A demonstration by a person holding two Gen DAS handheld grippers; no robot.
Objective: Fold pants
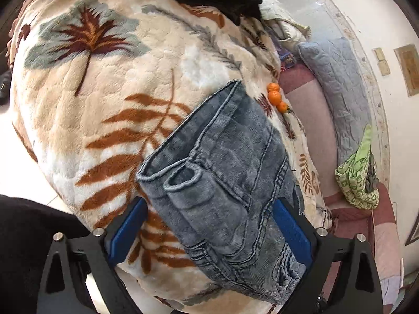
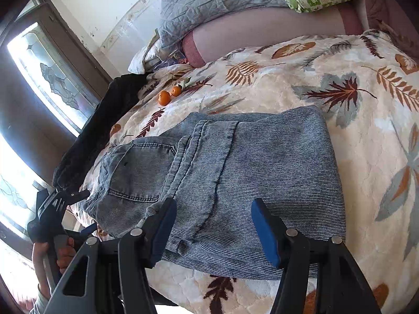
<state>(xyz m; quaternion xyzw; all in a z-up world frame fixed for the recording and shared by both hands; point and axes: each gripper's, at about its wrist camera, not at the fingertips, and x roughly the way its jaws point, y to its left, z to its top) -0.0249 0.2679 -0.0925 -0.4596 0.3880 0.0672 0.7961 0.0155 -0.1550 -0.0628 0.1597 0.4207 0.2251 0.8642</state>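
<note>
Faded blue jeans (image 1: pixel 235 172) lie folded into a compact stack on a cream blanket with leaf print (image 1: pixel 104 83). The two leg hems lie on top near the stack's left end in the left wrist view. My left gripper (image 1: pixel 209 233) is open, its blue pads either side of the stack's near end, holding nothing. In the right wrist view the jeans (image 2: pixel 262 167) show a back pocket and the folded legs. My right gripper (image 2: pixel 213 227) is open just over the stack's near edge, empty. The left gripper (image 2: pixel 52 206) and the hand holding it show at the left edge.
Small oranges (image 1: pixel 276 96) lie on the blanket beyond the jeans; two show in the right wrist view (image 2: pixel 169 94). A black garment (image 2: pixel 104 120) lies along the bed's far side. A grey quilted pillow (image 2: pixel 214 2) and a green patterned bundle (image 1: pixel 358 178) sit by the wall.
</note>
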